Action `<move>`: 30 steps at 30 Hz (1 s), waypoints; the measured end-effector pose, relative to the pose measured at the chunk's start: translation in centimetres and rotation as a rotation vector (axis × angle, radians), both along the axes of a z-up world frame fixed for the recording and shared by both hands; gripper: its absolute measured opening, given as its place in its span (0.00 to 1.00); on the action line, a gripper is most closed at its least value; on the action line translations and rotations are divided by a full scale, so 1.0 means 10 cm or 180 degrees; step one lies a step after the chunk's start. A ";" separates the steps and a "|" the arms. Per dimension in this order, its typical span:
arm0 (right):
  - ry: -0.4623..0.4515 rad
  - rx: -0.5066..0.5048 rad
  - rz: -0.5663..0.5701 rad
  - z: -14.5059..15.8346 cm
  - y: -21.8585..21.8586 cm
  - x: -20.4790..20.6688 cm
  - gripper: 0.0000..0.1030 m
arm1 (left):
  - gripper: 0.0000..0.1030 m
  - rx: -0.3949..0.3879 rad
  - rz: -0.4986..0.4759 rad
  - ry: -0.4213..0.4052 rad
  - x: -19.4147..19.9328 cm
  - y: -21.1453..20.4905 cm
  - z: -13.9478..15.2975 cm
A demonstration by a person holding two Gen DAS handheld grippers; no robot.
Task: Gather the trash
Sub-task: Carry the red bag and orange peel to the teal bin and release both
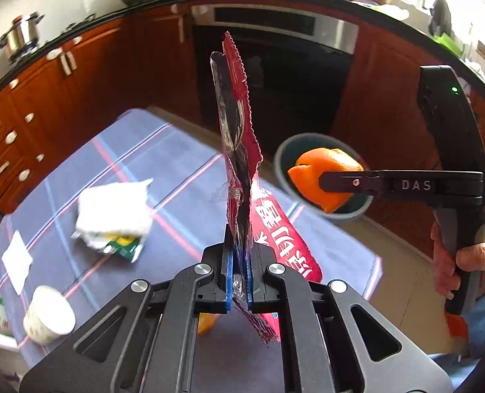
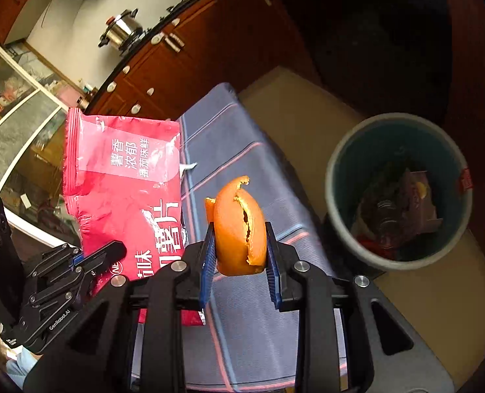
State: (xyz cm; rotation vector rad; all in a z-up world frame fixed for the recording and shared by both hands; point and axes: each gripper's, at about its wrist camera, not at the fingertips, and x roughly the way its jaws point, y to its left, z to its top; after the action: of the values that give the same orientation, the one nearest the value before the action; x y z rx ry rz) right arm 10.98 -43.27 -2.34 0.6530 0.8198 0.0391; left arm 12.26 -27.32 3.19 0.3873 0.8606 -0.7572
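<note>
My left gripper (image 1: 239,275) is shut on a red chip bag (image 1: 239,137), held upright above the table; the bag also shows in the right wrist view (image 2: 124,177), with the left gripper (image 2: 88,258) at its lower edge. My right gripper (image 2: 241,252) is shut on an orange peel (image 2: 239,229), held in the air; the peel (image 1: 324,177) hangs in front of the grey trash bin (image 1: 288,150). The bin (image 2: 337,177) stands on the floor to the right of the table and holds several wrappers.
The table has a blue checked cloth (image 1: 164,163). On it lie a crumpled white tissue (image 1: 115,209) over a green wrapper (image 1: 124,249), a paper cup (image 1: 49,314) on its side and a white slip (image 1: 16,258). Brown cabinets (image 1: 46,104) and an oven (image 1: 275,75) stand behind.
</note>
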 end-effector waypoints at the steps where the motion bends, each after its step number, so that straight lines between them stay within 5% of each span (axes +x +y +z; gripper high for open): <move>1: -0.0017 -0.0024 -0.0080 0.04 -0.12 -0.06 0.25 | 0.06 -0.0017 -0.0063 0.0018 0.02 -0.12 0.02; 8: 0.0009 -0.0089 -0.0539 0.08 -0.85 -0.38 0.25 | 0.06 0.0030 -0.0497 0.0096 0.07 -0.96 -0.02; 17: 0.0405 0.0181 -0.0780 -0.49 -1.34 -0.31 0.25 | 0.06 0.0317 -0.0794 0.0366 0.14 -1.81 -0.60; 30: 0.0801 0.0347 -0.0867 -1.06 -1.60 -0.10 0.26 | 0.07 0.0499 -0.0721 0.0698 0.38 -2.15 -1.17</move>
State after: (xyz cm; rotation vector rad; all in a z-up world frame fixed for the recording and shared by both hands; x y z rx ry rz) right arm 10.02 -59.32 -12.92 0.8800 0.9682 -0.2515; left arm 16.01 -48.86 -8.47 0.5547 1.0984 -0.9570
